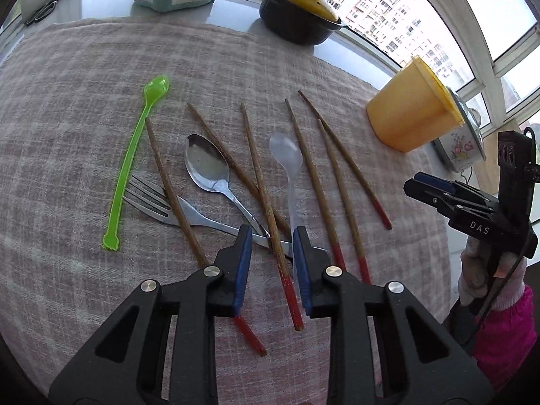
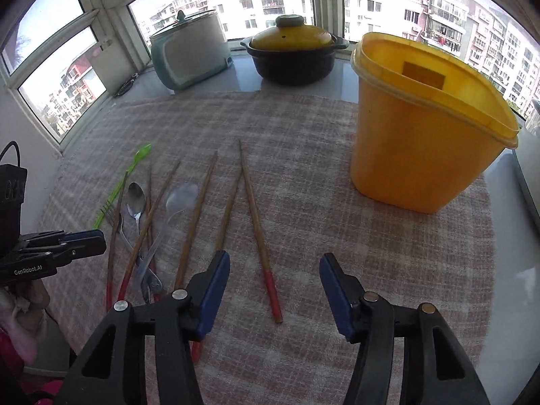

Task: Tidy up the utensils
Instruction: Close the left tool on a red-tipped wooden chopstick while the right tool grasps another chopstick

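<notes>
Both hands are over the checked cloth [image 2: 303, 168] with the utensils spread out to the left of the yellow tub [image 2: 425, 128], which stands upright and open-topped at the cloth's far right, and to my eye the step in hand is picking up chopsticks to drop into it. The left gripper [image 1: 272, 270] has its blue pads narrowed around one chopstick [image 1: 266, 209], the one lying across the metal spoon's [image 1: 209, 168] handle, but I can see a gap on each side, so it is not yet pinching. It would do well to close square on the wood just above the red end, and lift straight so the fork [image 1: 152, 199] and the clear plastic spoon [image 1: 287, 162] beneath and beside it are not dragged along. The right gripper [image 2: 275, 283] stands half open with the red tip of the chopstick nearest the tub [image 2: 260, 233] lying between its jaws, untouched; it should come down centred over that stick, since a neighbouring stick [image 2: 226, 216] runs under its left finger and could be caught too. The chopsticks are thin brown sticks with red-painted butts, fanned out and crossing each other; a green plastic stirrer [image 1: 135, 155] lies farthest from the tub. All look light and likely to roll.
</notes>
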The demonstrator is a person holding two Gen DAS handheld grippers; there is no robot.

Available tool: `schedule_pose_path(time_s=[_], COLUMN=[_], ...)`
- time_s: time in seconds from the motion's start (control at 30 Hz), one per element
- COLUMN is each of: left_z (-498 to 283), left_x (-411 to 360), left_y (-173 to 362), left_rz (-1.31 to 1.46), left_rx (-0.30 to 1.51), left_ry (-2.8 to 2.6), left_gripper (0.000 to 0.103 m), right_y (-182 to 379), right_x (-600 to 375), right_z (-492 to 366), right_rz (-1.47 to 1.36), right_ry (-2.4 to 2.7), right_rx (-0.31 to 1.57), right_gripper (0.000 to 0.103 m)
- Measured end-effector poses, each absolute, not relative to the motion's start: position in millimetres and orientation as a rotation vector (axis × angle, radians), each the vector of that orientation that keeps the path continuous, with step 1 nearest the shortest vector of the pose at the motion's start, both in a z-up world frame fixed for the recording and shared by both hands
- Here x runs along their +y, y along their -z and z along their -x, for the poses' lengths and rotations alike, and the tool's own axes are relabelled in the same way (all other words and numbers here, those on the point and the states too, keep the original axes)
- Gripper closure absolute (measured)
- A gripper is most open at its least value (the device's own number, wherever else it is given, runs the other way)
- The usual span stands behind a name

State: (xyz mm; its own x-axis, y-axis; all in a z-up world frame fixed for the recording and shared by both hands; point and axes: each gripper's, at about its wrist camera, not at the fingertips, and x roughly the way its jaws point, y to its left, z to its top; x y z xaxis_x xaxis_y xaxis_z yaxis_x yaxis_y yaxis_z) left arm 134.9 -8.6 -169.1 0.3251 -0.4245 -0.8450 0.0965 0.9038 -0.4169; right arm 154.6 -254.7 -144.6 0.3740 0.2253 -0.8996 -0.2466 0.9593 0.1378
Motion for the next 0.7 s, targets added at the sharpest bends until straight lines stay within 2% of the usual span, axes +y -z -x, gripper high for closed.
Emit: schedule_pose_path(time_s=[0.1, 0.17, 0.3, 0.7], left_z=[-145, -151, -160, -179], left_x=[-11, -17, -31, -46], left_y=[174, 176, 179, 200], left_rz=[0.299, 0.277, 0.222, 0.204], left_rx=[1.203, 1.206, 1.226, 1.302], left_ry=[0.329, 0.324, 0.327, 0.331], left_gripper=[0.079, 0.086, 0.087, 0.087], right_y=[153, 158, 167, 184], right_x=[-243, -235, -223, -202], right_z=[-167, -176, -191, -210], right_rz=[0.051, 0.074, 0.110, 0.179], right_ry=[-0.342, -0.359, -0.370, -0.393], right_rx=[1.181, 1.199, 1.236, 1.306], right_gripper=[0.057, 0.062, 0.066, 0.069])
